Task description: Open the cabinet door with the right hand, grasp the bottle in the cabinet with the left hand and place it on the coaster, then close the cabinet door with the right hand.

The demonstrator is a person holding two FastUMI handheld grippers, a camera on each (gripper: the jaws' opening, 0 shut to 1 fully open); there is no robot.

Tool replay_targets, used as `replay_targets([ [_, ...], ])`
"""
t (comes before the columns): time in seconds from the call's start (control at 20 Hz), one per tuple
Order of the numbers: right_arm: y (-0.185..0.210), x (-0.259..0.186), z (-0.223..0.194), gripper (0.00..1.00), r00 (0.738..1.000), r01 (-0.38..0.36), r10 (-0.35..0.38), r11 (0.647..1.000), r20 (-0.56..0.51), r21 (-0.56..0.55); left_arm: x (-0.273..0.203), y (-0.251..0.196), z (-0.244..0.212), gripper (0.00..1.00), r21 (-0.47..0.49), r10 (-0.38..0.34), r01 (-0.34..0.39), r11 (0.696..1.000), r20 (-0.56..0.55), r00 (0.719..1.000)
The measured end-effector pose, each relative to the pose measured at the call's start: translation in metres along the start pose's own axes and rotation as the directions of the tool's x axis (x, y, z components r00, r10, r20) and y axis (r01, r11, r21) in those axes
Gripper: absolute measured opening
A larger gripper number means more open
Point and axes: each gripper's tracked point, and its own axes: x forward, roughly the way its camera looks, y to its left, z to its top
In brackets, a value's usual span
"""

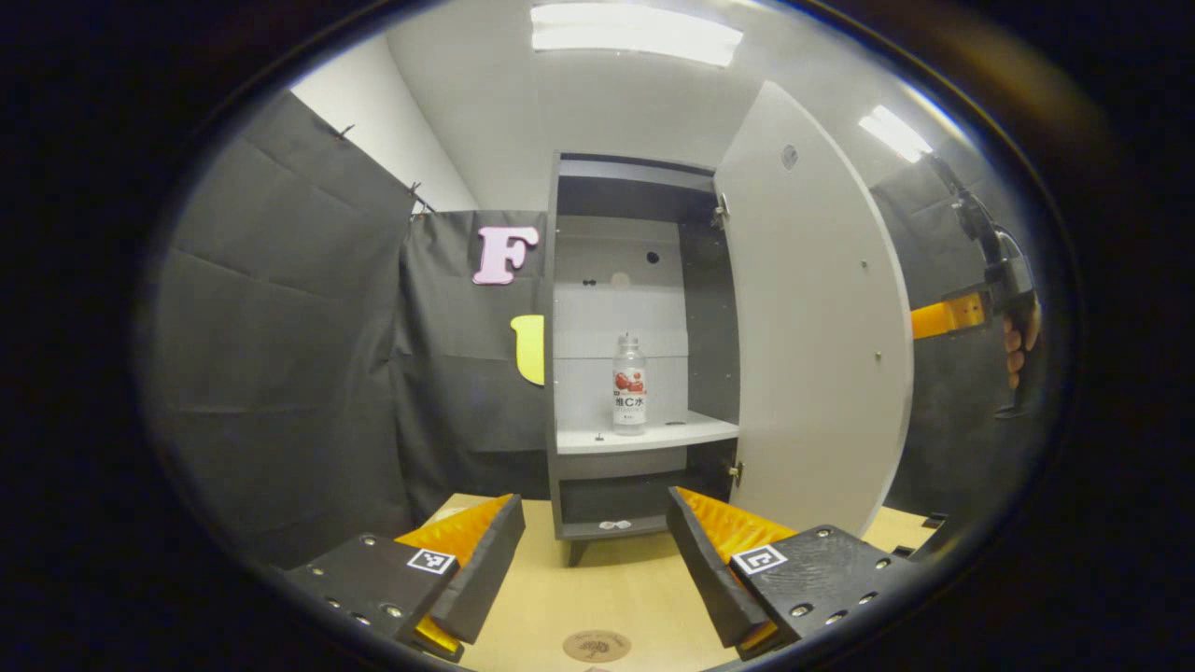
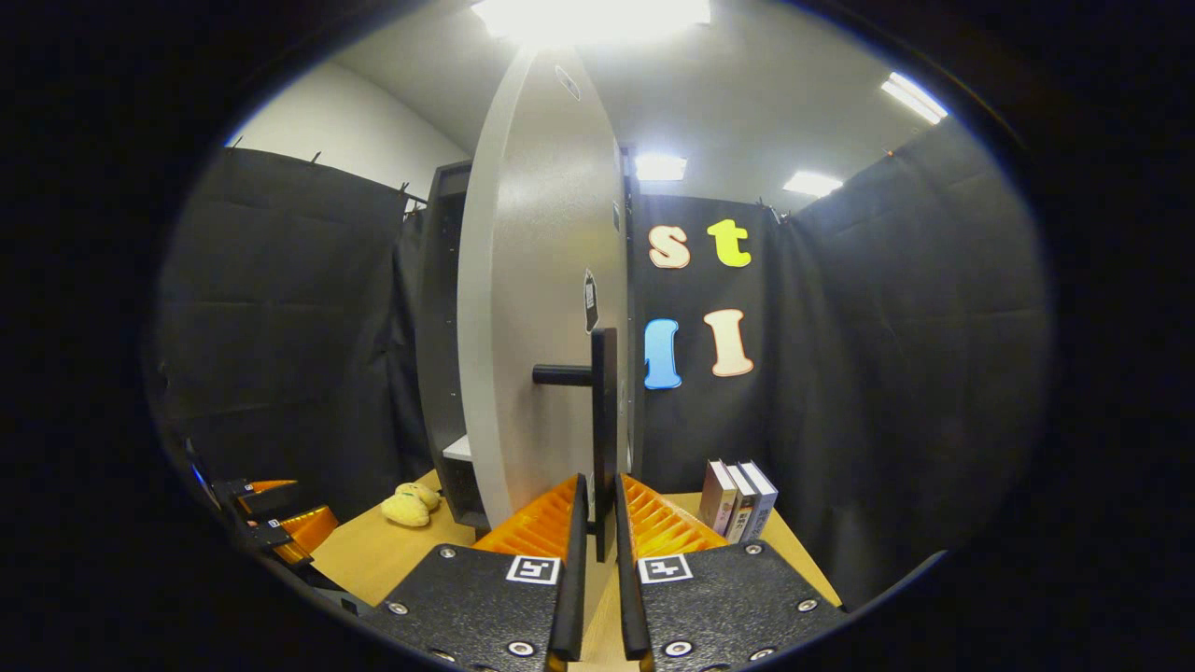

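The grey cabinet (image 1: 635, 177) stands open, its pale door (image 1: 812, 355) swung out to the right. A clear bottle (image 1: 629, 385) with a red-and-white label stands upright on the middle shelf. My left gripper (image 1: 595, 504) is open and holds nothing; it hovers over the table in front of the cabinet, well short of the bottle. A round brown coaster (image 1: 597, 645) lies on the table just below it. In the right gripper view my right gripper (image 2: 597, 485) is shut on the door's black vertical handle (image 2: 604, 420). The left gripper view shows the right gripper (image 1: 943, 317) past the door's edge, a hand (image 1: 1016, 350) holding it.
On the wooden table (image 2: 392, 560), a yellow plush toy (image 2: 409, 504) lies left of the cabinet's foot. Three books (image 2: 739, 499) stand upright to the right of the door. Black cloth walls close in the booth on all sides.
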Motion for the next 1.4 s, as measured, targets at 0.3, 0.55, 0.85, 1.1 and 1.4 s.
replay_targets([
  [0.3,-0.014,-0.004,-0.003,0.10,0.997,0.080,-0.080,0.993,-0.001,0.092,0.028,-0.012,0.015,0.92,0.008,-0.029,0.029,1.000,0.007,1.000],
  [0.55,-0.019,-0.007,-0.001,0.15,0.998,0.056,-0.056,0.998,0.004,0.030,0.055,-0.021,0.026,0.89,0.019,-0.043,0.043,0.999,0.000,0.999],
  [0.85,-0.039,-0.014,-0.001,0.75,0.994,0.099,-0.099,0.995,0.047,-0.018,0.113,-0.025,0.035,0.91,-0.030,-0.050,0.050,0.998,-0.030,0.998],
  [1.1,-0.056,-0.026,-0.009,0.94,0.982,0.182,-0.182,0.983,0.040,0.004,0.162,-0.032,0.032,0.89,-0.093,-0.072,0.065,0.994,-0.066,0.995],
  [1.4,-0.068,-0.034,-0.022,0.94,0.970,0.242,-0.242,0.970,-0.002,0.027,0.228,-0.037,0.034,0.89,-0.057,-0.072,0.068,0.996,-0.065,0.995],
])
